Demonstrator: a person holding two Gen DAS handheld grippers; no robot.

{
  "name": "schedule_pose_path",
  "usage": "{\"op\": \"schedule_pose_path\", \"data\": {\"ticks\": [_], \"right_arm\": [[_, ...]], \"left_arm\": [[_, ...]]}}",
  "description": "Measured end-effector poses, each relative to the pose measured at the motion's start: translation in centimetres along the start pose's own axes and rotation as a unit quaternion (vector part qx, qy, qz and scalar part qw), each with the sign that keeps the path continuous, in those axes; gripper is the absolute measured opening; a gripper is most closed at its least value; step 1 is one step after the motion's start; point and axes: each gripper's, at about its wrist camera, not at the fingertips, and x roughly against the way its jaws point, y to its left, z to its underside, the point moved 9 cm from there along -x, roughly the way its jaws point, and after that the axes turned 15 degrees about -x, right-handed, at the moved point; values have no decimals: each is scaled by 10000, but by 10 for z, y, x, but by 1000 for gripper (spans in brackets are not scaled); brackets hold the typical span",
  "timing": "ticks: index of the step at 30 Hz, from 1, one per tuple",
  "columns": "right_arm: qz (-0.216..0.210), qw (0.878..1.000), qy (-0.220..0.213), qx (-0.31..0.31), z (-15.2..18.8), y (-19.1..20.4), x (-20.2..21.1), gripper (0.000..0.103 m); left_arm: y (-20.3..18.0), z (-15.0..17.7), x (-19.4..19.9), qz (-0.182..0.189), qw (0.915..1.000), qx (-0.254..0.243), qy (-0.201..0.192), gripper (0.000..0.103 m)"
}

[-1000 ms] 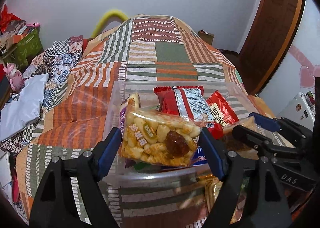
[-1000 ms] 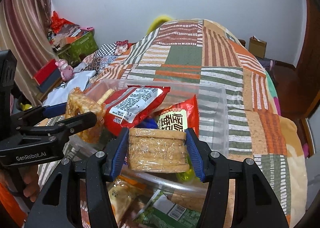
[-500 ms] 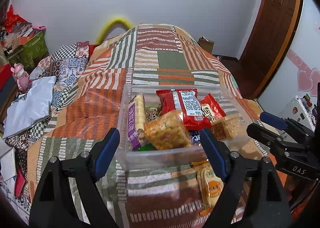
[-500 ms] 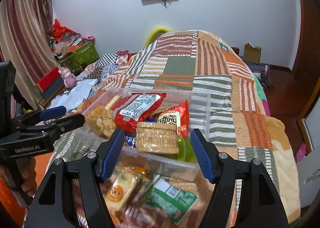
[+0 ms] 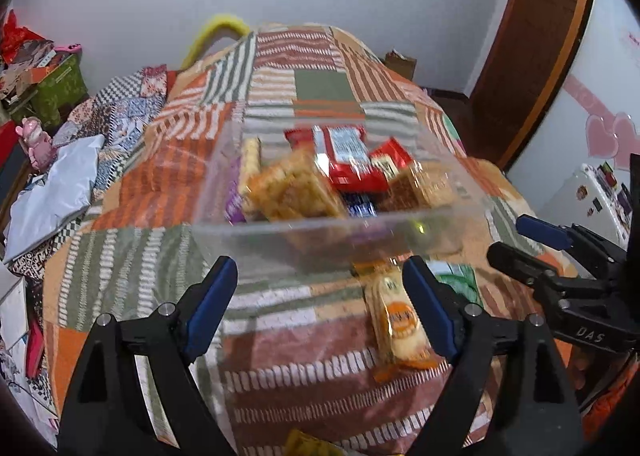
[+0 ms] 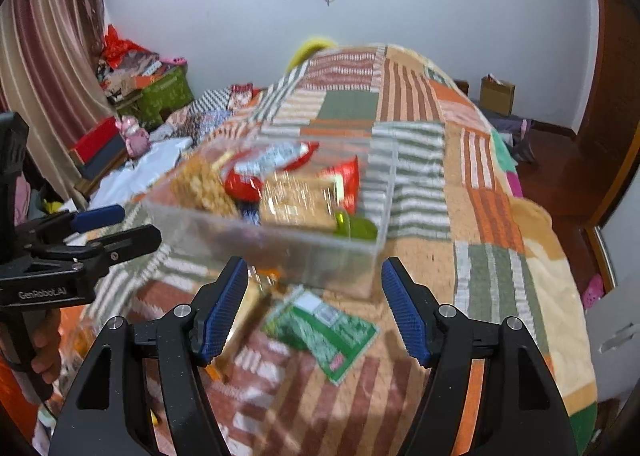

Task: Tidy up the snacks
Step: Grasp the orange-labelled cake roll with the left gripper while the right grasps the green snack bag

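Behind the clear bin, both claws (emptied, jaws just opening) have withdrawn.

bedspread: orange, green, rust and white striped patchwork | bin: clear | chip bag: red, white label | packet: green and white | gripper pads: blue | door: brown

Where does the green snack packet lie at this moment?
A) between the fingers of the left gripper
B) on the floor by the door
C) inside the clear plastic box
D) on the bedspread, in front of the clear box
D: the green snack packet lies flat on the bedspread, just in front of the clear box, outside its wall.
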Motion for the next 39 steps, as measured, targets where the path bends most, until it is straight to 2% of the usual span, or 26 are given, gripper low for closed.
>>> {"op": "schedule_pose_path", "data": {"ticks": [6, 11, 13, 14, 16, 23, 24, 26, 29, 33, 39], "right_arm": [[131, 9986, 500, 76, 30, -12, -23, 66], [257, 9961, 808, 225, 42, -16, -43, 66], [291, 9953, 885, 266, 44, -17, -48, 66], [297, 9952, 893, 270, 44, -17, -50, 73], [279, 9949, 926, 269, 44, -17, -53, 78], [81, 9940, 1042, 326, 48, -10, -61, 78], [58, 9941, 1031, 344, 48, -9, -60, 77], [-64, 9939, 1030, 394, 50, -5, -58, 64], [-117, 9942, 978, 422, 51, -1, -55, 53], [-103, 9958, 855, 314, 52, -5, -46, 49], [-39, 9970, 758, 147, 49, -17, -36, 45]], "left_arm": [[-18, 15, -21, 165, 9994, -89, 293, 85], [-25, 21, -37, 280, 9985, -77, 463, 85], [-26, 21, -43, 314, 9982, -65, 509, 85], [-27, 21, -46, 342, 9980, -60, 534, 85], [-29, 20, -50, 388, 9976, -64, 564, 85], [-40, 19, -67, 517, 9963, -154, 674, 85], [-41, 19, -69, 522, 9961, -153, 689, 85], [-43, 20, -73, 546, 9958, -146, 720, 85], [-44, 20, -73, 543, 9958, -163, 714, 85], [-47, 20, -71, 566, 9956, -225, 708, 84], [-59, 23, -72, 757, 9938, -263, 769, 73]]}}
